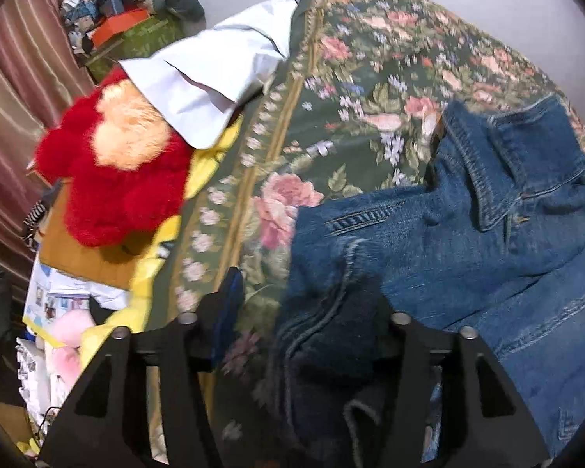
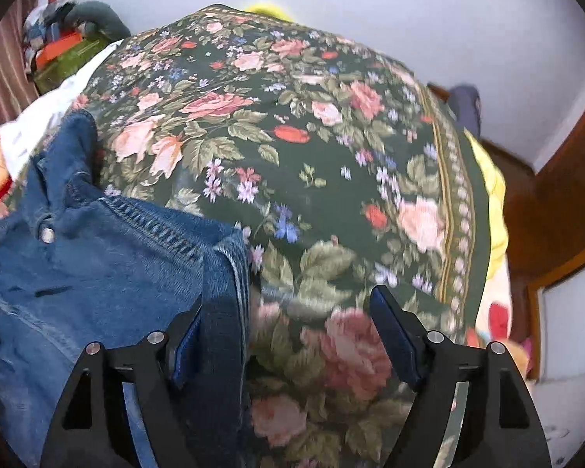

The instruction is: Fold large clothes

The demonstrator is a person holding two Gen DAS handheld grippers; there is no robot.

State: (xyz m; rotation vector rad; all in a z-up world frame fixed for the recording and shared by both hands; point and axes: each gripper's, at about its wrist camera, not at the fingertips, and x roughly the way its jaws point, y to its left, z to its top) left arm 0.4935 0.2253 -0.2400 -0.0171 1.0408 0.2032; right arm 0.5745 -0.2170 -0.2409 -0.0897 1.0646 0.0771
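A floral bedspread (image 2: 331, 148) covers the bed, and on it lies the denim jacket (image 1: 468, 241), collar toward the far wall. The jacket sits between the two hands: right of the left gripper (image 1: 296, 335), left of the right gripper (image 2: 284, 331). Both stand spread, a denim edge loose between the fingers, nothing pinched. Only the left view shows the red plush toy (image 1: 117, 179) (and the collar's fold).
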